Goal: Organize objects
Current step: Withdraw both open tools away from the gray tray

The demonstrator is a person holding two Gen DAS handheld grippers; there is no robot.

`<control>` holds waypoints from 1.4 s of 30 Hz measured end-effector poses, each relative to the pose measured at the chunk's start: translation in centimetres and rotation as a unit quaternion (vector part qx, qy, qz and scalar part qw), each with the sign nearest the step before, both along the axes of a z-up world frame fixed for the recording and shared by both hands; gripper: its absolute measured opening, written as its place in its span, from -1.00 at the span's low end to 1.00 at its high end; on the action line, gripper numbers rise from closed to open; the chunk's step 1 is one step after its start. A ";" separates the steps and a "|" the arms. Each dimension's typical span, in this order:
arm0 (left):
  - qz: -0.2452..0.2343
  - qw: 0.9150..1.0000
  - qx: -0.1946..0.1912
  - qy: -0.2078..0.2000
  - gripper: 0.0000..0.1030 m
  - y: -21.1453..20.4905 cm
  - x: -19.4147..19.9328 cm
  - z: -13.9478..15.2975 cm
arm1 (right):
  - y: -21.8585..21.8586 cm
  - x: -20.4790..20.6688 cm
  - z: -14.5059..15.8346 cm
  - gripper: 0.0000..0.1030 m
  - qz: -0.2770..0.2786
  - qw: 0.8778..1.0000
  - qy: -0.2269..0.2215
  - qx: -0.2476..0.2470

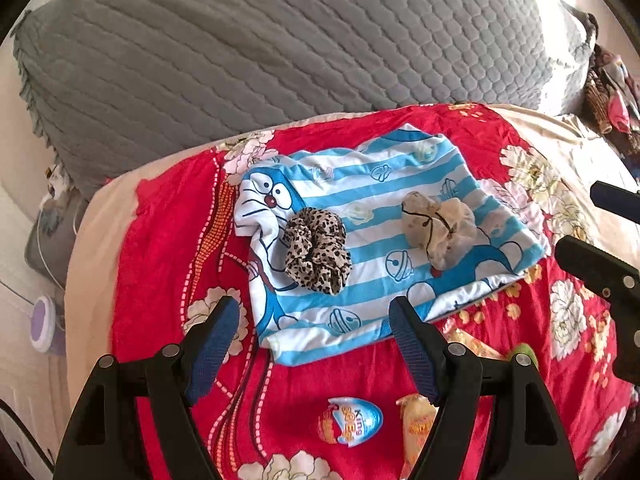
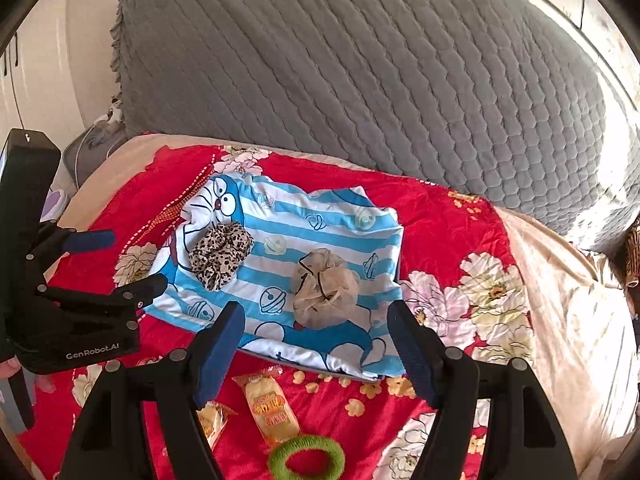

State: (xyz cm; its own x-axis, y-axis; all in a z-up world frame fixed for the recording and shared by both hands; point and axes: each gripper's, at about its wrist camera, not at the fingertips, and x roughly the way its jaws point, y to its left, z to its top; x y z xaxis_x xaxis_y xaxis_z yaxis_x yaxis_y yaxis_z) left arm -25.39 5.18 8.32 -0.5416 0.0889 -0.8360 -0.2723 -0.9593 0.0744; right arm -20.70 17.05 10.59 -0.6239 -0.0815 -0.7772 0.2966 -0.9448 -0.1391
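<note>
- A red satin bedspread (image 1: 160,240) printed with pale flowers is seen laid over a bed, with a grey quilted cushion (image 1: 260,48) standing behind it.
- A blue-and-white striped cloth (image 1: 360,216) bearing a cartoon cat is spread flat on the bedspread.
- A leopard-print fabric scrunchie (image 1: 316,254) is placed on the left part of the striped cloth, beside the cat's face.
- A sheer beige scrunchie (image 1: 438,230) with a thin black cord is placed on the right part of the same cloth, apart from the leopard one.
- The left gripper (image 1: 314,336) is held above the near edge of the cloth, its blue-padded jaws spread wide with nothing between them.
- The right gripper (image 2: 316,340) is likewise held with jaws spread apart and nothing pinched, over the cloth's near edge below the beige scrunchie.
- An egg-shaped foil-wrapped chocolate (image 1: 350,420) is seen on the bedspread nearer the cameras.
- Two yellow wrapped snack bars (image 2: 272,408) are laid beside each other just off the cloth.
- A green fuzzy hair tie (image 2: 306,458) is seen just in front of the longer snack bar.
</note>
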 end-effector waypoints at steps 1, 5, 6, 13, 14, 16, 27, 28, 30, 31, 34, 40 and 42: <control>-0.002 1.000 -0.003 0.004 0.53 0.0 0.3 0.3 | 0.1 0.3 0.3 0.42 0.001 1.000 0.001 -0.001; -0.012 1.000 -0.011 0.013 0.53 0.2 1.5 1.3 | 0.4 1.7 1.2 0.42 0.003 1.000 0.003 -0.001; -0.014 1.000 -0.011 0.013 0.53 0.2 1.7 1.5 | 0.5 2.0 1.4 0.42 0.004 1.000 0.006 0.001; -0.033 0.999 -0.024 0.025 0.53 0.4 4.0 2.3 | 0.9 4.1 2.9 0.42 0.011 1.000 0.014 0.004; -0.032 0.999 -0.021 0.022 0.53 0.2 4.3 2.3 | 1.0 4.4 3.2 0.42 0.012 1.000 0.015 0.003; -0.030 0.999 -0.016 0.018 0.53 -0.2 4.6 2.3 | 1.2 4.8 3.4 0.42 0.012 1.000 0.016 0.002; -0.033 0.999 -0.004 0.037 0.52 -1.2 7.1 3.0 | 2.7 8.5 2.8 0.42 0.021 1.000 0.007 -0.004; -0.035 0.999 -0.004 0.039 0.53 -1.1 7.3 3.0 | 2.9 8.8 2.6 0.42 0.021 1.000 0.007 -0.004; -0.043 0.998 -0.005 0.040 0.53 -0.8 8.0 2.8 | 3.2 9.3 2.3 0.42 0.022 1.000 0.006 -0.004; -0.047 0.998 -0.005 0.040 0.53 -0.6 8.3 2.7 | 3.4 9.6 2.1 0.43 0.020 1.000 0.005 -0.004; -0.060 0.998 -0.006 0.031 0.53 0.1 9.3 2.1 | 3.9 10.1 1.7 0.42 0.017 1.000 0.001 -0.008; -0.066 0.998 -0.002 0.022 0.53 1.3 11.2 0.3 | 4.5 11.0 1.1 0.42 0.020 1.000 -0.002 -0.004; -0.060 0.998 -0.001 0.020 0.53 1.6 11.5 -0.2 | 4.6 11.3 0.9 0.42 0.021 1.000 -0.002 -0.004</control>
State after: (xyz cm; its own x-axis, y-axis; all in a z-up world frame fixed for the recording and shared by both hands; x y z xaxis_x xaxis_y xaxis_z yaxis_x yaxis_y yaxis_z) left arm -13.90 6.78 8.17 -0.5606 0.1536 -0.8137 -0.3820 -0.9198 0.0896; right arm -9.37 21.67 11.49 -0.6167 -0.1132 -0.7790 0.3363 -0.9326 -0.1307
